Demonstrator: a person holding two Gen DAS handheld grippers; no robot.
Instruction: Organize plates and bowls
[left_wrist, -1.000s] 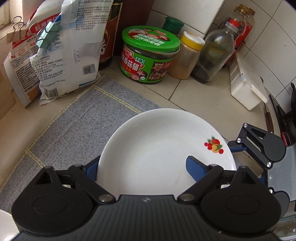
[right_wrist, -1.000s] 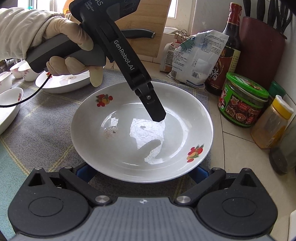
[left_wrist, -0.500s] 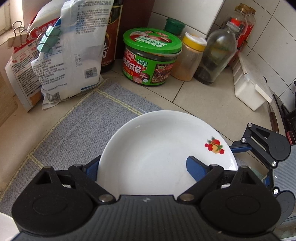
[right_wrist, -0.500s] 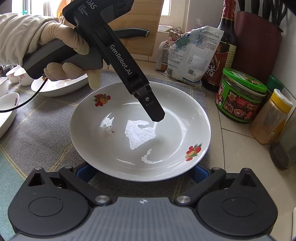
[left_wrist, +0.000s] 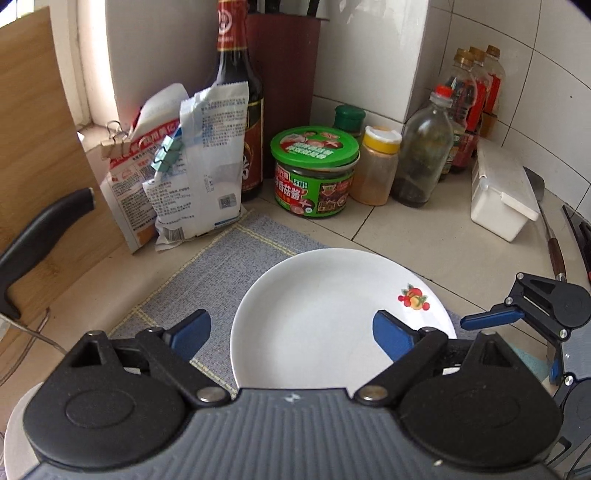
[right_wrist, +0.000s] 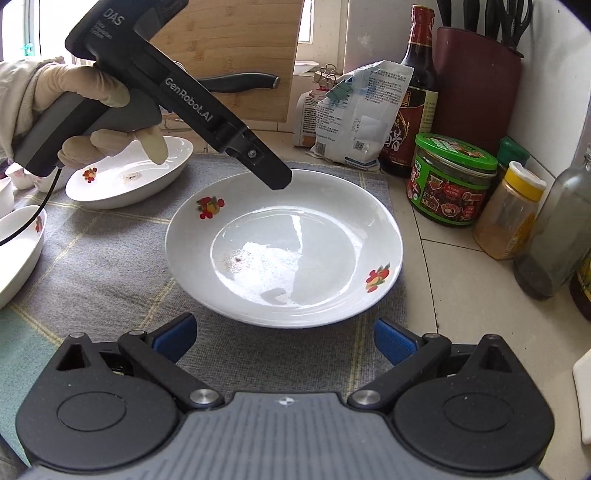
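As both grippers draw back from round white fruit-printed plate (right_wrist: 284, 247): plate now clear of jaws, resting free on grey woven mat (right_wrist: 103, 258) on bench. Left gripper (left_wrist: 291, 332) wide open, empty; right gripper (right_wrist: 284, 338) wide open, empty. Placement judged complete; oval white dish (right_wrist: 129, 177) likely next.

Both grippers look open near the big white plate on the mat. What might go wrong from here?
1. The plate sits at the mat's corner, its rim near the green-lidded jar; sliding it that way might bump the jar.
2. The left gripper hangs open above the plate's far side with its body overhead; a careless move may knock the rim.
3. The glazed plate is glossy, so the open right gripper may slip when pinching the near rim.
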